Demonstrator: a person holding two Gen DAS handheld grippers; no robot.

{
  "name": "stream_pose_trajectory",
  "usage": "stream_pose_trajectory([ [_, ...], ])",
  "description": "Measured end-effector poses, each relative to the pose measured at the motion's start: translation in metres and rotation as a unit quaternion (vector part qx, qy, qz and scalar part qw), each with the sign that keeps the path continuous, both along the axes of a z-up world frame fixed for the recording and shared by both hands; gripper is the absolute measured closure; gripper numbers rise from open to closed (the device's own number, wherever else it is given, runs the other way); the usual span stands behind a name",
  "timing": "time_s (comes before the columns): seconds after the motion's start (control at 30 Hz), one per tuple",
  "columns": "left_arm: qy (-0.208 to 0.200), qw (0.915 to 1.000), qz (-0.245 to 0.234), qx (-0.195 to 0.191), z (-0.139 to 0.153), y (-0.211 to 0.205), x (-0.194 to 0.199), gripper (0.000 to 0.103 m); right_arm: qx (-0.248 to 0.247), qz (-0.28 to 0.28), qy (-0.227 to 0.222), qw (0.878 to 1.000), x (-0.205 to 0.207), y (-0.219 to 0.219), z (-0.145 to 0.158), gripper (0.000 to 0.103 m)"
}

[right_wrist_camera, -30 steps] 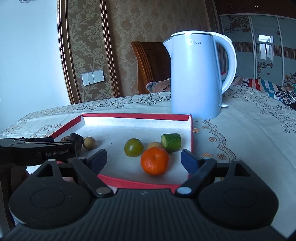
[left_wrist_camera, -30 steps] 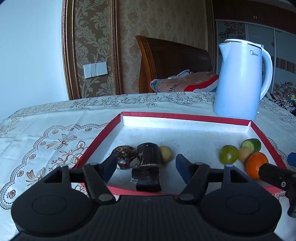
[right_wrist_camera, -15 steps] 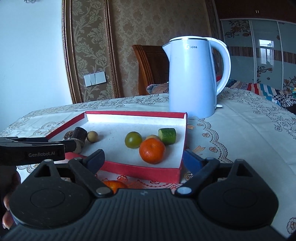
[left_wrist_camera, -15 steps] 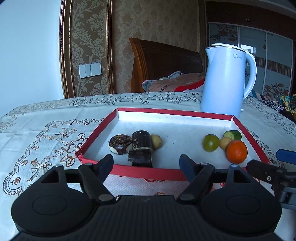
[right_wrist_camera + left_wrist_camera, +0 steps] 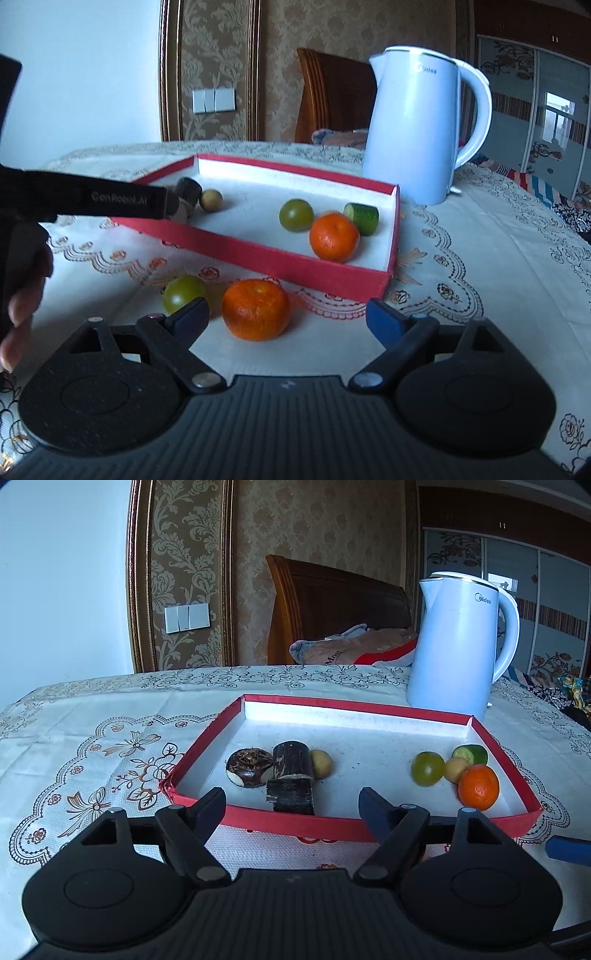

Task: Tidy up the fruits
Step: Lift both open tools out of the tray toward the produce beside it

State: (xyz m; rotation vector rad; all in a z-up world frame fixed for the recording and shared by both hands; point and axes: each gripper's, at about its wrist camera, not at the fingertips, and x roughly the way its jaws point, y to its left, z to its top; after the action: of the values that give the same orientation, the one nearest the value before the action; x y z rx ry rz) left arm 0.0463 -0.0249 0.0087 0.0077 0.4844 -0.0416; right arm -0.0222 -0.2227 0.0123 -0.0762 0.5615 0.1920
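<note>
While our right tool (image 5: 286, 319) gapes wide, empty, over loose tangerine (image 5: 255, 309), cucumber piece (image 5: 362, 218) lies lengthwise toward tray (image 5: 295, 264) corner; two tangerines, two green fruits.

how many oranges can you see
2: one orange inside the red tray at its near right corner, another orange on the tablecloth just outside it. Others may be hidden.

Kettle (image 5: 417, 125) behind tray (image 5: 295, 262); mandarin (image 5: 255, 309) & plum (image 5: 183, 293) on tablecloth (image 5: 480, 258) before tray.
</note>
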Motion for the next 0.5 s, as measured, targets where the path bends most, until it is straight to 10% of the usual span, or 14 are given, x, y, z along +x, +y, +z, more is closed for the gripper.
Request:
stream_pose_trajectory([
  [0.23, 0.0, 1.0, -0.006, 0.004, -0.001, -0.002, -0.001, 0.024, 0.01, -0.022, 0.014, 1.0, 0.015, 0.001, -0.003, 0.018],
  [0.4, -0.003, 0.9998, -0.018, -0.006, 0.0, -0.001, -0.004, 0.024, 0.02, -0.03, 0.011, 0.999, 0.007, -0.007, -0.003, 0.054],
  [0.5, -0.002, 0.9995, -0.031, -0.01, 0.001, -0.001, -0.006, 0.024, 0.016, -0.037, 0.005, 0.999, 0.0, -0.011, -0.002, 0.056],
])
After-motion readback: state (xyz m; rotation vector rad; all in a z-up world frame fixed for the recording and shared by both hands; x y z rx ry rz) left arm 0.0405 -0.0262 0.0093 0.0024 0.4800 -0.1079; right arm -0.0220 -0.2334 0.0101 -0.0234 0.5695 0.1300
